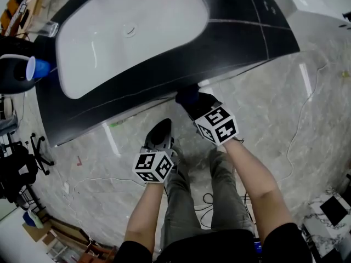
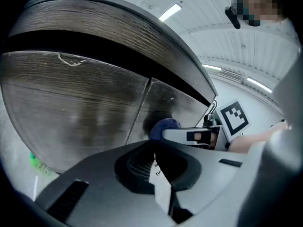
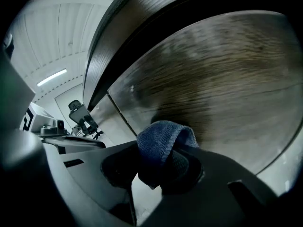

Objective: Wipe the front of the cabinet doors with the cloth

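Head view looks down on the cabinet [image 1: 236, 48]; its door [image 3: 227, 79] fills the right gripper view; right gripper [image 3: 161, 169] is clamped on the blue cloth [image 3: 163, 136], held against that door; left gripper [image 2: 154, 157] has jaws together, empty.

We stand on a grey marbled floor [image 1: 274, 103], glossy, with pale bars of light reflected in it. The dark cabinet [image 1: 247, 32] rests directly on it and carries a white basin [image 1: 131, 32] in its top. On the floor a thin white cable [image 1: 298, 126] trails off to our right, and a black cable [image 1: 204, 200] loops by our feet. A green scrap [image 1: 115, 124] lies at the cabinet's foot, and a black chair base [image 1: 37, 147] stands at far left.
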Demonstrator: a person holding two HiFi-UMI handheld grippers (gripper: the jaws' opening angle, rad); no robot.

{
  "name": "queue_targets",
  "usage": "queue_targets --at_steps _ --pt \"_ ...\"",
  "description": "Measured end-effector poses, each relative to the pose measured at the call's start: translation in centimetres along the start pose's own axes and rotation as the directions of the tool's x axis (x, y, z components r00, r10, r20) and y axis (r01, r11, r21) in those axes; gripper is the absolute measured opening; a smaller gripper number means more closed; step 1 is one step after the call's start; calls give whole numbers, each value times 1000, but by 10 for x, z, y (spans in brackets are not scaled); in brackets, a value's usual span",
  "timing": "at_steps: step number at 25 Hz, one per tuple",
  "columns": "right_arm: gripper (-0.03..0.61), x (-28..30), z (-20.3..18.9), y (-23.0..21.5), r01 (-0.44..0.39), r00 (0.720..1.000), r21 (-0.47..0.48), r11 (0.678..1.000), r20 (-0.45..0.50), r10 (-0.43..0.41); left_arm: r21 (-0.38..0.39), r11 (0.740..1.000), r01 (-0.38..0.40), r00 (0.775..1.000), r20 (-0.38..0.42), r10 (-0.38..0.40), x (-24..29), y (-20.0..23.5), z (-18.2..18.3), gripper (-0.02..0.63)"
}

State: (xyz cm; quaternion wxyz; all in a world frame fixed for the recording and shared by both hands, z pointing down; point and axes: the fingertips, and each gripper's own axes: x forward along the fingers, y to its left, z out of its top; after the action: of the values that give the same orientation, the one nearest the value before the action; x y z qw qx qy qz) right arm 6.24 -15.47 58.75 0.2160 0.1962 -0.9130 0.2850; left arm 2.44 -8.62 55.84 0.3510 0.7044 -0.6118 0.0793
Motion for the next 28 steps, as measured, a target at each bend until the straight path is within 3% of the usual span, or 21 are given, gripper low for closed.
queue_targets --at_steps 19,28 --pt "114 -107 -12 -153 170 984 85 982 35 -174 82 987 137 988 -86 -130 94 -109 -10 8" --pt "115 -120 -28 -143 170 983 125 978 46 -177 98 981 167 980 -129 -154 100 -121 -21 8"
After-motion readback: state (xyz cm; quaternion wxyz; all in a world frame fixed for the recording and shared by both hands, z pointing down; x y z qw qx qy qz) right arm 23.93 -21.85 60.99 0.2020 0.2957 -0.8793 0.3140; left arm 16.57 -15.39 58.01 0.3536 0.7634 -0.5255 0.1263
